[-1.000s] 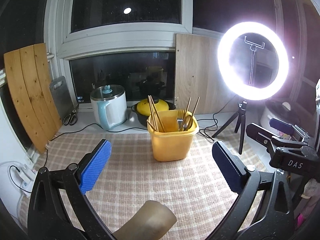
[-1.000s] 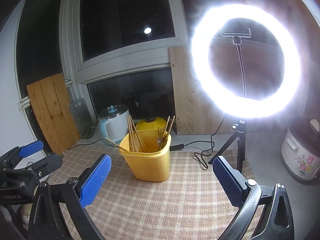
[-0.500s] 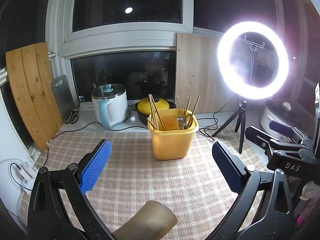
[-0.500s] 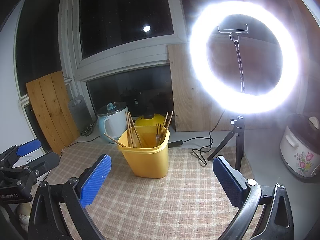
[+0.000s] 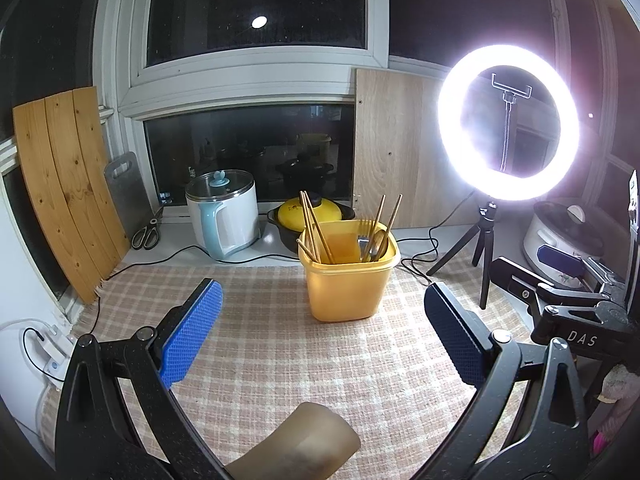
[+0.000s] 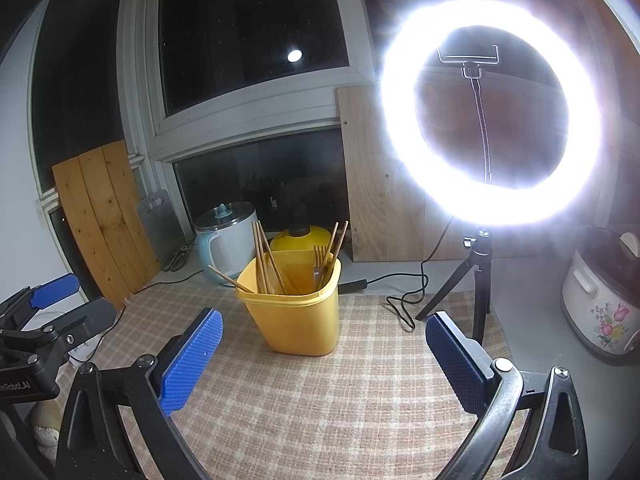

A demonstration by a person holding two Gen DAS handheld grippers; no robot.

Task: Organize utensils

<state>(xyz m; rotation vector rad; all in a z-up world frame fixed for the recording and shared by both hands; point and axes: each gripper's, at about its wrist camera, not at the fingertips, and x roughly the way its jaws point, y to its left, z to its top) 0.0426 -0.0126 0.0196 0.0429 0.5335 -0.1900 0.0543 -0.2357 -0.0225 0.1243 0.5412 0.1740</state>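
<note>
Left wrist view: checked mat [image 5: 260, 364] covers the counter; items logged left to right.
Far left edge: wooden plank panel [image 5: 60, 196] leaning upright against the window frame; grey cutting board [image 5: 128, 196] beside it, scissors [image 5: 146, 234] at its foot.
Back edge, left of centre: white electric kettle [image 5: 222, 212] with pale blue handle, behind the mat.
Back edge, centre: black pot with yellow lid [image 5: 310, 212], just behind the bin.
Yellow bin [image 5: 346, 280]: upright on the mat, toward its back edge, about centre.
Chopsticks [image 5: 314, 228]: standing tilted in the bin's left part; two more sticks lean at the right side.
Fork and spoon [image 5: 372, 242]: in the bin's right part, handles down; details small.
Right of mat: lit ring light [image 5: 508, 122] on a tripod, cable trailing on the counter.
Far right edge: white rice cooker [image 5: 560, 232], partly hidden.
Left gripper [image 5: 320, 340]: jaws spread wide, nothing between the blue pads, above the mat's near half, well short of the bin.
Right wrist view: bin [image 6: 296, 316] sits left of centre ahead.
Right gripper [image 6: 324, 360]: jaws spread wide, empty, apart from the bin.
</note>
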